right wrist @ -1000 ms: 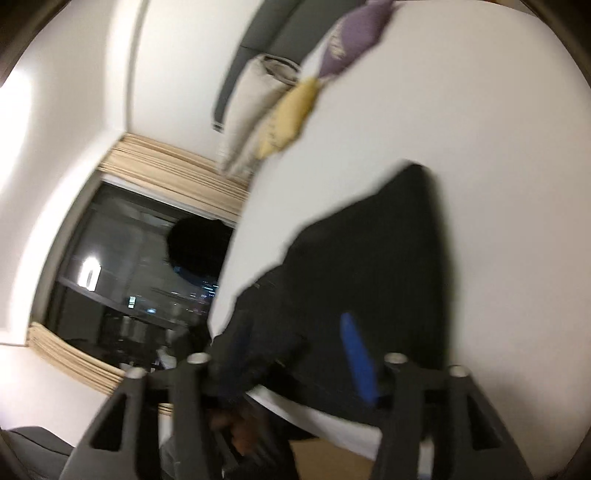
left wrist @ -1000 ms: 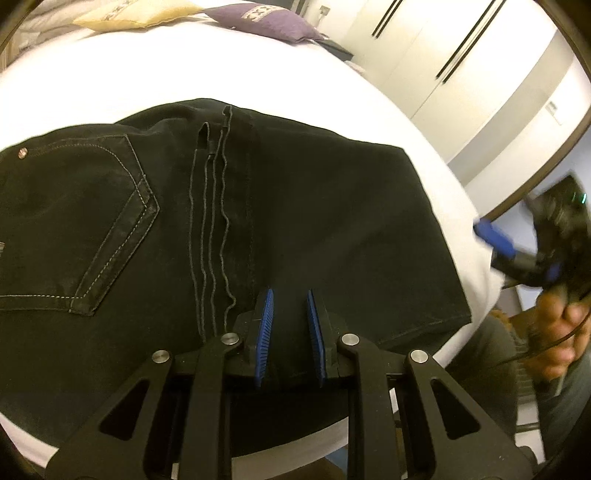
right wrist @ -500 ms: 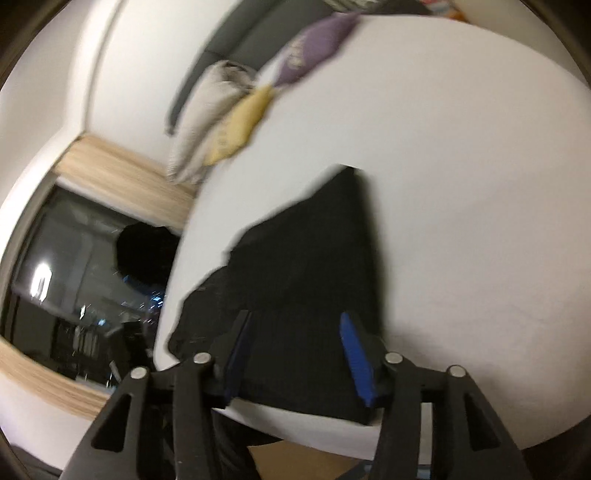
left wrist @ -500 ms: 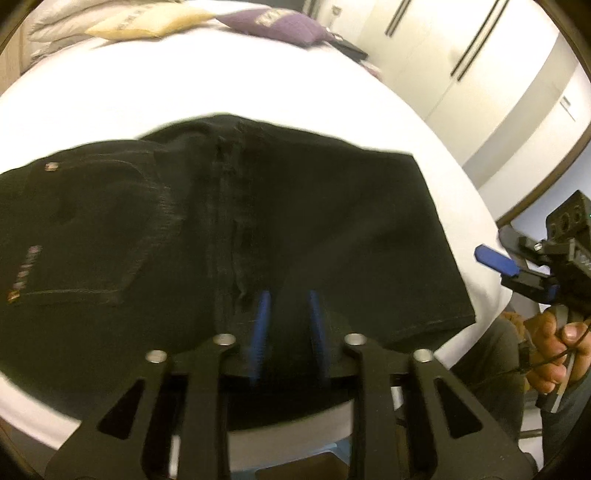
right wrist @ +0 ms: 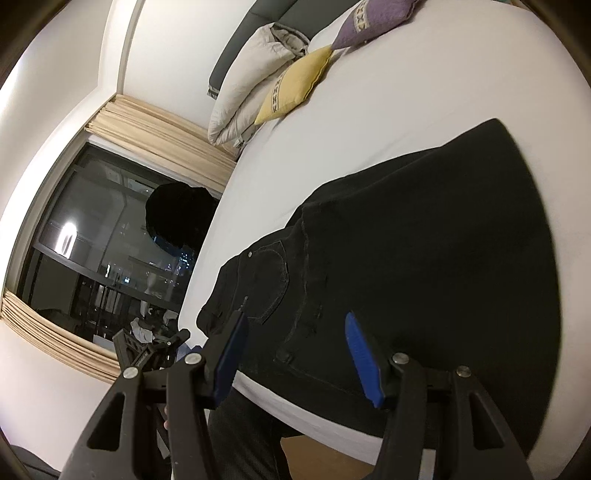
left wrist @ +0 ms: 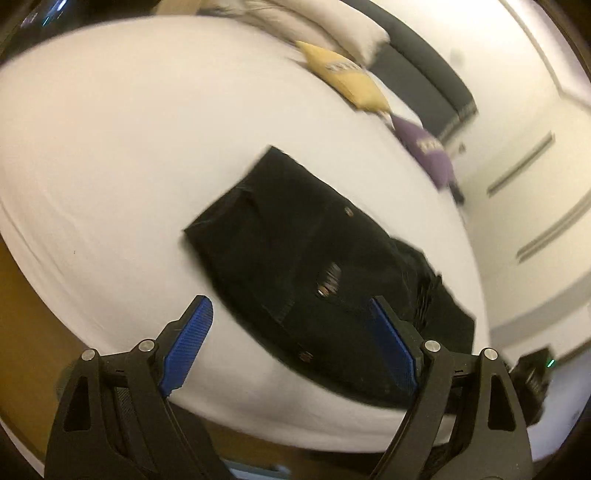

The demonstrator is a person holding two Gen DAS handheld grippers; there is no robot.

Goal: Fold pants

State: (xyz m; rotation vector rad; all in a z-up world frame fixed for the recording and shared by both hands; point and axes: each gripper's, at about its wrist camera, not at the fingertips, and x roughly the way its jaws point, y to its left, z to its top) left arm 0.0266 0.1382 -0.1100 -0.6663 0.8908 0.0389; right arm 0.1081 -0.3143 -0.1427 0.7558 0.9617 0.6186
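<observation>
While the folded black denim pants [left wrist: 314, 273] are lying flat near the front edge of the white-sheeted bed [left wrist: 122, 147], we are holding both claws above that edge with nothing between their blue pads. Our left claw [left wrist: 291, 347] is gaping wide, its pads well apart and clear of the cloth, one over bare sheet and one over the denim. Our right claw [right wrist: 295, 354] is standing partly open over the pants [right wrist: 424, 258], gripping nothing; whether its tips are brushing the fabric we cannot tell. At the head of the bed [right wrist: 406, 103] a square yellow cushion [right wrist: 295, 85] is sitting beside a purple cushion [right wrist: 373, 18] and a pale rumpled pillow [right wrist: 251, 77]
</observation>
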